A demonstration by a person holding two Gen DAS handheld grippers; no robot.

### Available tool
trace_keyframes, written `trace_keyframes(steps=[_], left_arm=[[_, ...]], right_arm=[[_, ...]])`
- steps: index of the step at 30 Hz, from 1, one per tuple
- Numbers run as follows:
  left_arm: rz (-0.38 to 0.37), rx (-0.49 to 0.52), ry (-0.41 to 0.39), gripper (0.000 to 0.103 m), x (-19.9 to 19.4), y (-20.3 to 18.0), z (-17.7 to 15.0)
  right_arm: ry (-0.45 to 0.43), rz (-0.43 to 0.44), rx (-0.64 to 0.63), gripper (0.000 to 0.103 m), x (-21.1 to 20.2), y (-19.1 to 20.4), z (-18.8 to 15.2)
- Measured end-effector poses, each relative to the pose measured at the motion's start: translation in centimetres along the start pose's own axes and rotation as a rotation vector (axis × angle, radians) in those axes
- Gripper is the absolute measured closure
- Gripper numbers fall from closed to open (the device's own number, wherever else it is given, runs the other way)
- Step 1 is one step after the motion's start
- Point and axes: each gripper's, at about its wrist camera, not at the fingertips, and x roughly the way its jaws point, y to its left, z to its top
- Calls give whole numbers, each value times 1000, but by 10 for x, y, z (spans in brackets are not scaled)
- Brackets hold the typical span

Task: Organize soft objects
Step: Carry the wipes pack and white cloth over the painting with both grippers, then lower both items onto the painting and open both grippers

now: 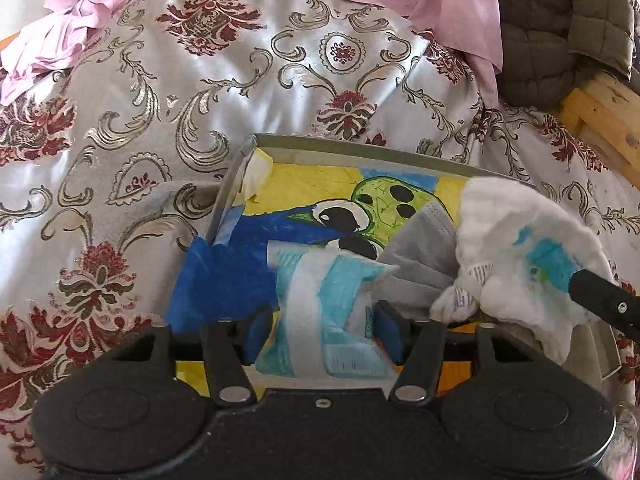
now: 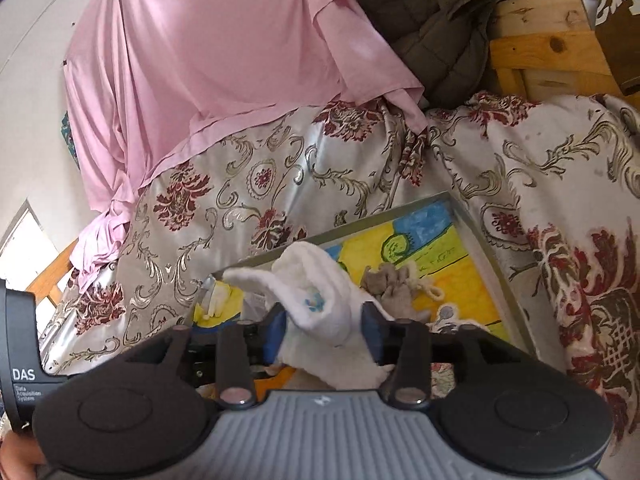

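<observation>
Between the blue pads of our left gripper (image 1: 316, 336) lay a folded light-blue and white soft item (image 1: 320, 300), with gaps at both sides, so we judged that gripper released. Our right gripper (image 2: 324, 330) likewise stood parted around a rolled white cloth (image 2: 316, 312) with a small blue print; we saw no pad pressing it. Both pieces sat in a shallow grey-rimmed tray (image 1: 360, 152) lined with a coloured drawing, beside a grey folded cloth (image 1: 420, 248). In the right wrist view a small grey pouch with a cord (image 2: 394, 284) lay farther back in the tray. Around the tray spread a floral satin bedcover (image 1: 200, 92), with a pink sheet (image 2: 208, 60) and a quilted olive jacket (image 1: 560, 20) beyond.

We judged that the white roll could unfurl once left alone, or snag on a pad as we withdrew. On the other gripper's casing (image 2: 24, 376) we read "DAS, Data Acquisition System".
</observation>
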Motion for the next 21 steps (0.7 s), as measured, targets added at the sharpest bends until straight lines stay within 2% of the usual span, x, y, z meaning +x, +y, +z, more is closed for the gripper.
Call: trace_keyframes(steps=[1,4,10,16,21], left_arm=[[7,-2,-4,33,-3,0,0],[26,-11,-29,25,-13,0,-1],[43,-29,-89,19,-46,-1,-3],[45,-58,-196,8,-96,-4,-7],[37,-103,-261,2,-140,-2,-22]], right_arm=[[0,0,0,38,0,0,0],[-22,-17,-29,29,-13,3,4],[-87,-32,-65,15,-48,12,11],[-157,-32,-77,4,-83,20,14],[-208,-32,-99,0,-126,28,5]])
